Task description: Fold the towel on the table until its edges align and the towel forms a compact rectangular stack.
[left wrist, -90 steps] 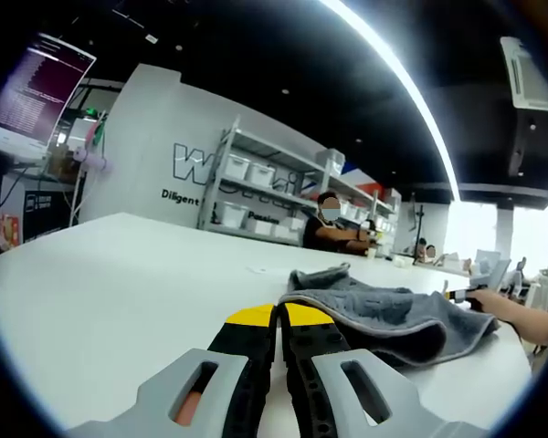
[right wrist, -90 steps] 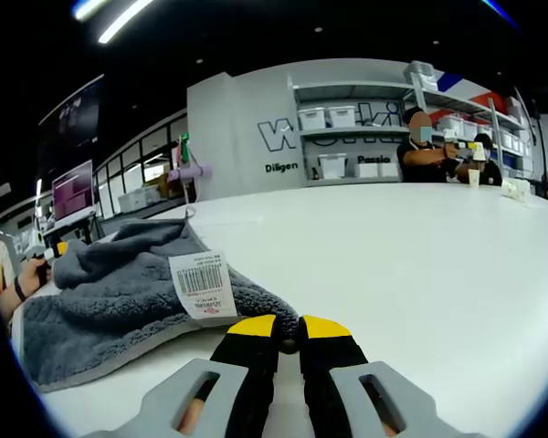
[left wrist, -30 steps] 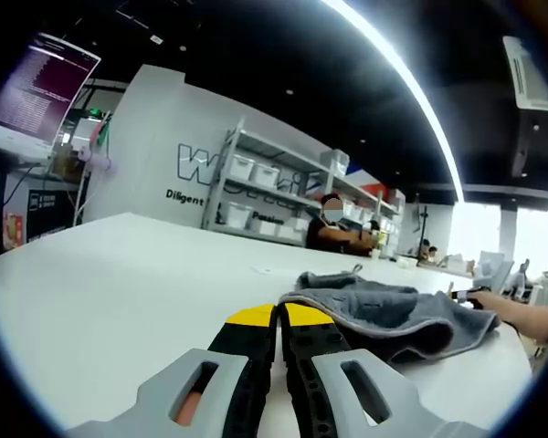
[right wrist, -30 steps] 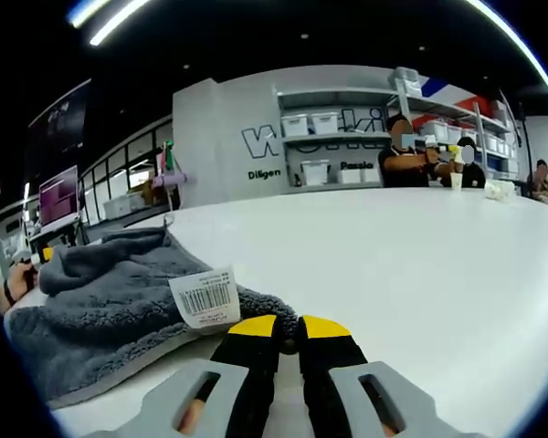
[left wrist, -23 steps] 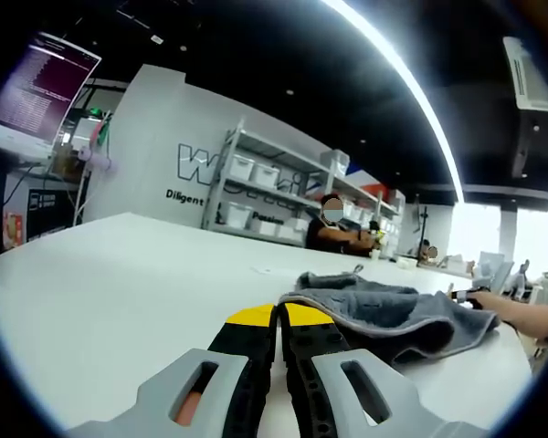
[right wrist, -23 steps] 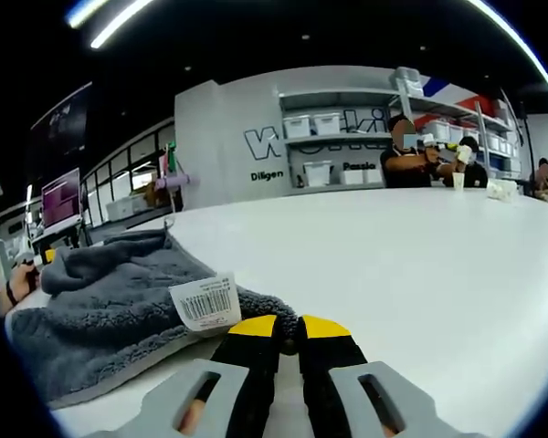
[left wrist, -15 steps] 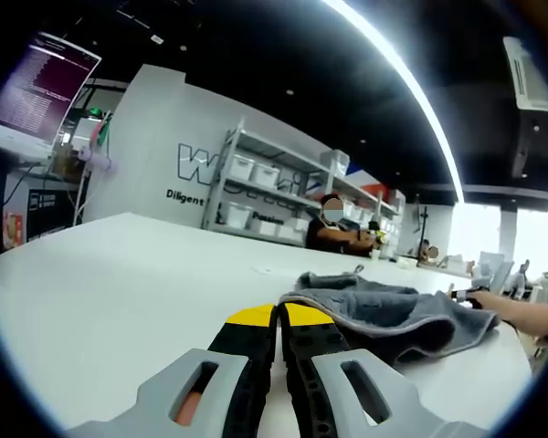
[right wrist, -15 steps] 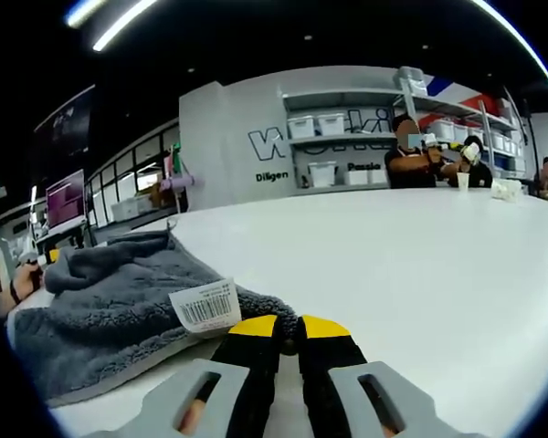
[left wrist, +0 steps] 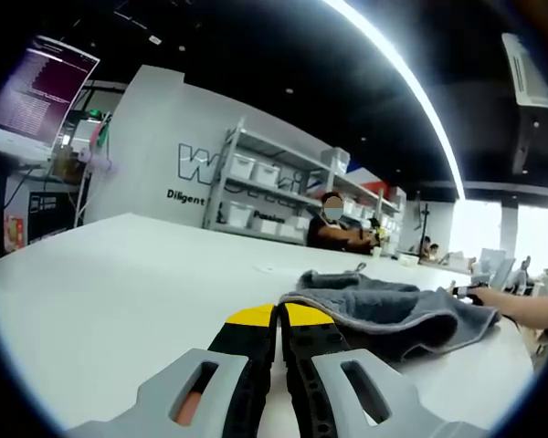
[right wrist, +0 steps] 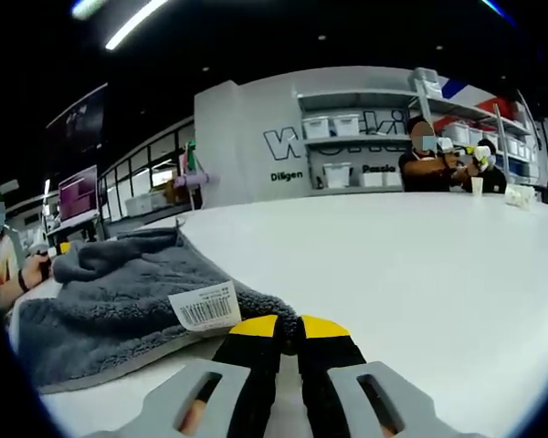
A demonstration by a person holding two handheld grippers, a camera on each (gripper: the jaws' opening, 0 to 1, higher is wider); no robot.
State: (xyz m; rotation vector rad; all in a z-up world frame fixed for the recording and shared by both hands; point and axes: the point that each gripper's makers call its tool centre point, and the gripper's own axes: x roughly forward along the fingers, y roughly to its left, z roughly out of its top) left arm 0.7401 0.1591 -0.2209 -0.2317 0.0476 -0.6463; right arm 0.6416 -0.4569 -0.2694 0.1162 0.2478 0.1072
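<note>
**Towel bunched on the table, both corners pinched, fold not finished**

My left gripper (left wrist: 279,319) has its jaws pressed together, and the yellow tips sit right at the near edge of the grey towel (left wrist: 384,310); I judge I'm pinching that edge, though the cloth between the tips is hard to make out. My right gripper (right wrist: 288,328) is likewise clenched, its tips meeting the towel's corner just under the white tag (right wrist: 205,308).

The towel lies on the white table (left wrist: 119,283), to the right of my left tool and to the left of my right one. It is doubled over itself in thick, rumpled layers with a loose hanging loop at the far side. The edges don't line up and the shape is lumpy, so I'd say one rough fold is in and the squaring-up and further folding are left.

Writing: the tag carries a barcode with small print I can't read. The far wall (right wrist: 256,137) shows large letters starting "W" and smaller words, "Diligen…" and "Passio…", partly hidden by shelves (right wrist: 356,137) of white bins.
</note>
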